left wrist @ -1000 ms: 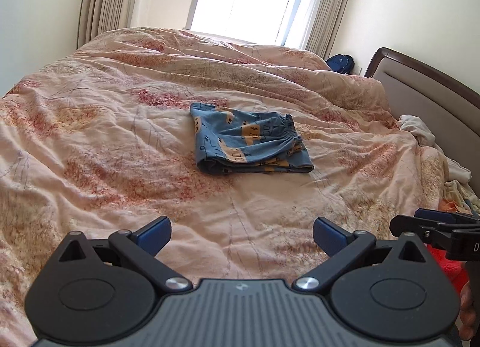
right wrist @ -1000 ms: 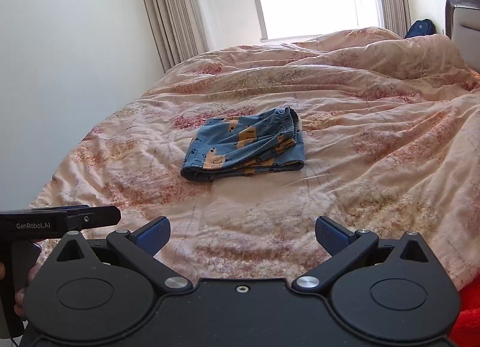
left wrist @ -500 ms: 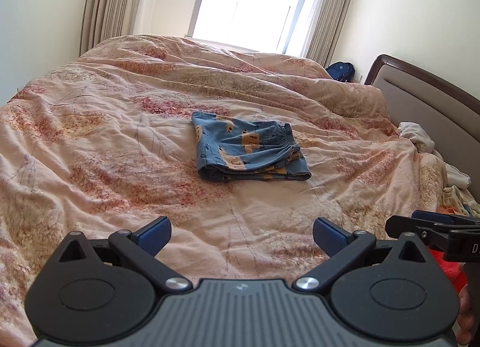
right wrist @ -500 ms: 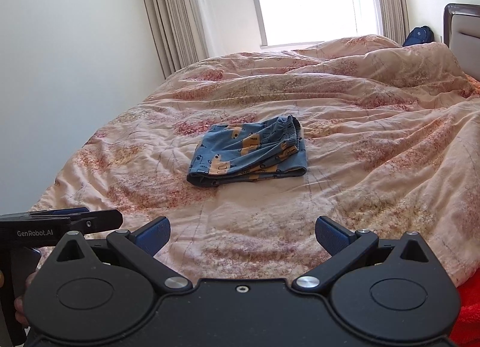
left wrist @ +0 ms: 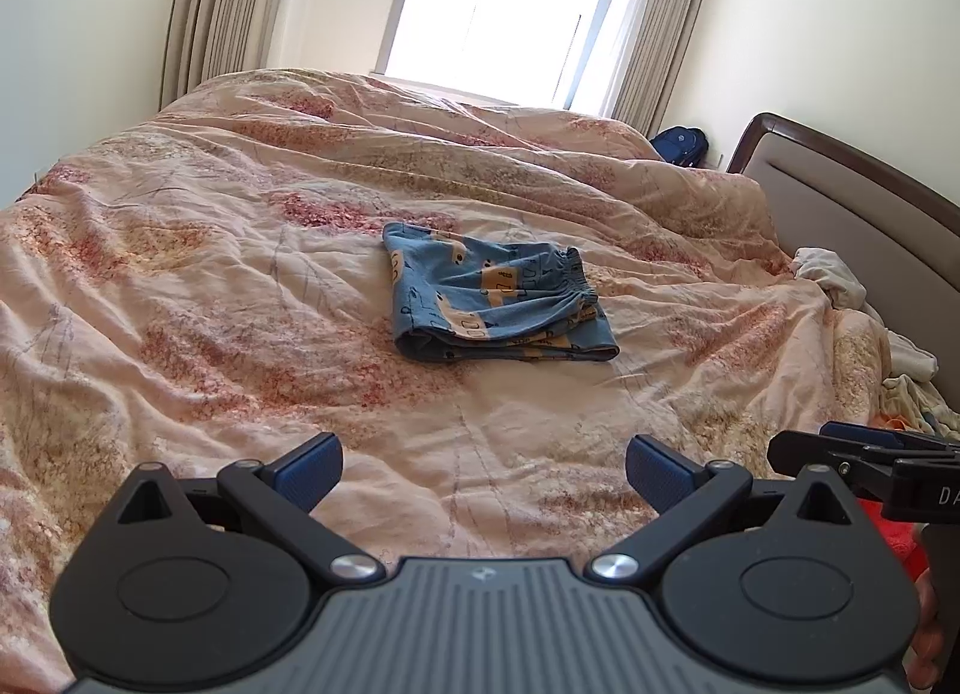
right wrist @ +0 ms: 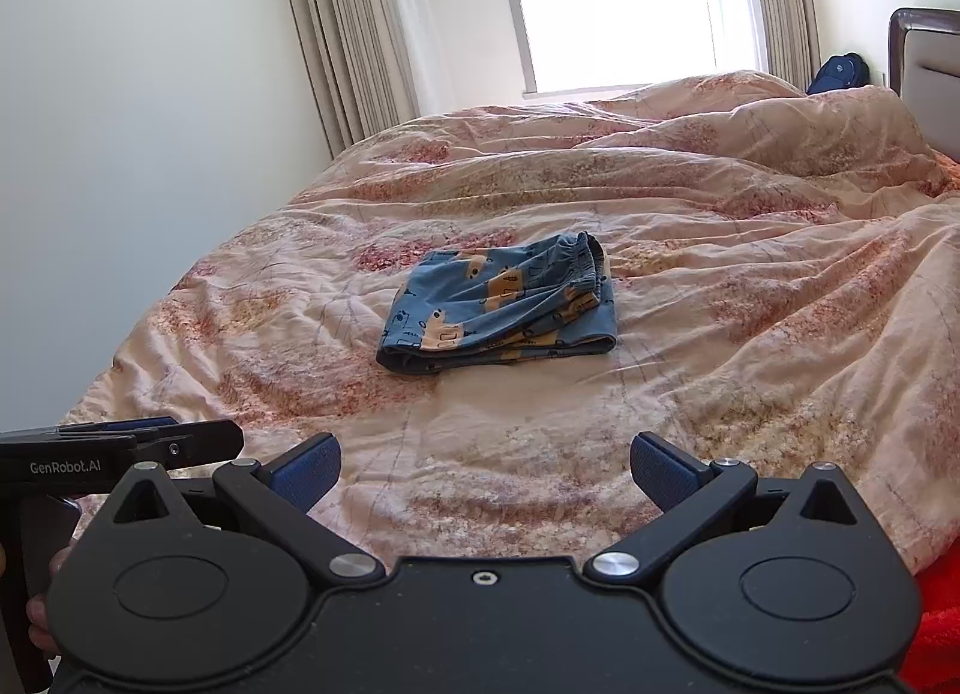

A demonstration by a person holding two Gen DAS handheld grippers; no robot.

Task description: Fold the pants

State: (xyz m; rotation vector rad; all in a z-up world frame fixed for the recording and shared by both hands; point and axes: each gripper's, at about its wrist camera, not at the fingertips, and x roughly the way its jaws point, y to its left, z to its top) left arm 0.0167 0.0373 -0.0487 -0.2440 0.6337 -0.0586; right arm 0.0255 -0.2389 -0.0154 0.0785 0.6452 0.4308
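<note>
Left wrist view shows the pants (left wrist: 501, 301) folded into a compact bundle mid-bed on the quilt (left wrist: 180, 298), well ahead of your left gripper (left wrist: 483, 469), long axis running left to right. Neither hand is clearly nearer. Your right gripper (right wrist: 483, 469) is likewise spread wide and empty. Since a second ago both grippers have drawn back and the pants sit farther off.

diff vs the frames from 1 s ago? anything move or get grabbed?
Both cameras tilted down a little: the folded blue pants sit lower in both views than a second ago. Nothing was grabbed or released. The left gripper and right gripper stay open, empty and short of the pants, which keep the same folded shape on the quilt.
</note>
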